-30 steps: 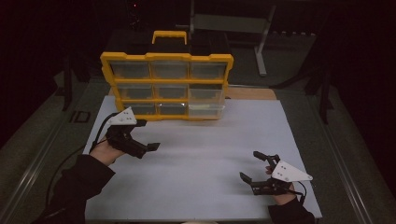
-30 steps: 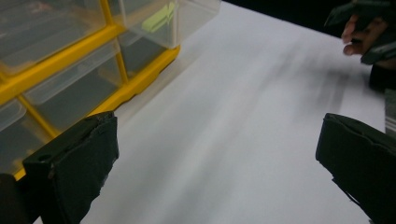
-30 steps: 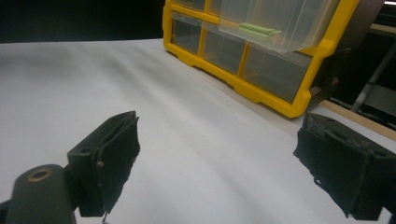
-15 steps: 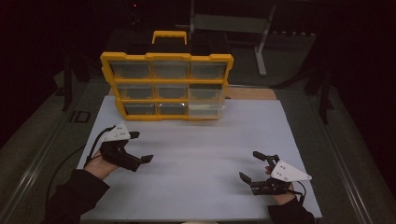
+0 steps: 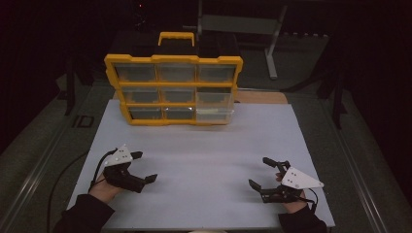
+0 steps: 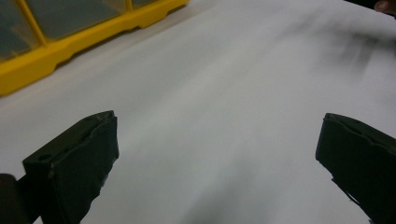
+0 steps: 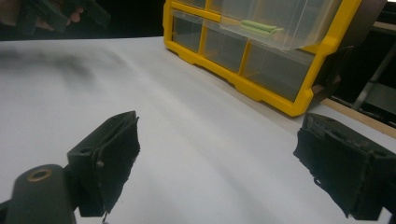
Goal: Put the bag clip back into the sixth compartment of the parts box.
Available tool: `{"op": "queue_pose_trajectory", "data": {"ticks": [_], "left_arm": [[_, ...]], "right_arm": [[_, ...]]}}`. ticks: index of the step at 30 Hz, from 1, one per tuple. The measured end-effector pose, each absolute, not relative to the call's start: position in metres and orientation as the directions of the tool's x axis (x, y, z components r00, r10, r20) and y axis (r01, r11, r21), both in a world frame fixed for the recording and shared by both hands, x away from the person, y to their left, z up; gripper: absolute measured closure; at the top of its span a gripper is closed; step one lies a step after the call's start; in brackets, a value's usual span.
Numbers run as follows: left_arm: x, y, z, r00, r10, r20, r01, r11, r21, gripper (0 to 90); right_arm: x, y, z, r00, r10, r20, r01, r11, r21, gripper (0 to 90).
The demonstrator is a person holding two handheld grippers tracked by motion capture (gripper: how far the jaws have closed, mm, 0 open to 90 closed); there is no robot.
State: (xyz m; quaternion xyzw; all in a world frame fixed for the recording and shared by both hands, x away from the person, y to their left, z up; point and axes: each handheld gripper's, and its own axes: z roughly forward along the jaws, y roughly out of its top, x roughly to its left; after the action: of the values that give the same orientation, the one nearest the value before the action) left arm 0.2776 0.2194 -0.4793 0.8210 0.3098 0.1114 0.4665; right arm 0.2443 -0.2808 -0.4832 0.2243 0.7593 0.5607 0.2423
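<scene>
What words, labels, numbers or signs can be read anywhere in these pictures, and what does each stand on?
None can be read.
Yellow plastic organiser box with clear drawers: no label or brand mark legible on its frame or drawers.
Grey three-cornered plates on the left hand-held gripper and right hand-held gripper: small dark dots, no lettering.
Dark floor left of the white table top: a pale mark, too dim and blurred to read.

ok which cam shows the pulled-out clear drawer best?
Right gripper view: the clear drawer juts from the yellow organizer, green pieces visible inside. High view shows it small and dim. Left gripper view catches just the organizer's frame.
</scene>
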Motion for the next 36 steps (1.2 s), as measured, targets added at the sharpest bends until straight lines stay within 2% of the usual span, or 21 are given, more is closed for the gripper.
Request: {"op": "queue_pose_trajectory", "data": {"ticks": [8,16,22,36], "left_arm": [[0.271,0.221,-0.495,0.735,0.674,-0.074,0.412,-0.358,0.838,0.3],[0.272,0.225,-0.503,0.585,0.811,-0.017,0.435,-0.295,0.85,0.3],[0.274,0.229,-0.511,0.465,0.884,-0.049,0.5,-0.217,0.838,0.3],[0.262,0.225,-0.516,0.398,0.917,-0.032,0.446,-0.163,0.88,0.3]], "right_arm": [[0.244,-0.28,-0.484,-0.784,0.609,-0.118,0.069,0.274,0.959,12.9],[0.245,-0.28,-0.484,-0.784,0.609,-0.118,0.072,0.278,0.958,12.9],[0.245,-0.28,-0.484,-0.784,0.609,-0.12,0.071,0.279,0.958,12.9],[0.244,-0.279,-0.484,-0.788,0.603,-0.125,0.067,0.286,0.956,12.9]]}}
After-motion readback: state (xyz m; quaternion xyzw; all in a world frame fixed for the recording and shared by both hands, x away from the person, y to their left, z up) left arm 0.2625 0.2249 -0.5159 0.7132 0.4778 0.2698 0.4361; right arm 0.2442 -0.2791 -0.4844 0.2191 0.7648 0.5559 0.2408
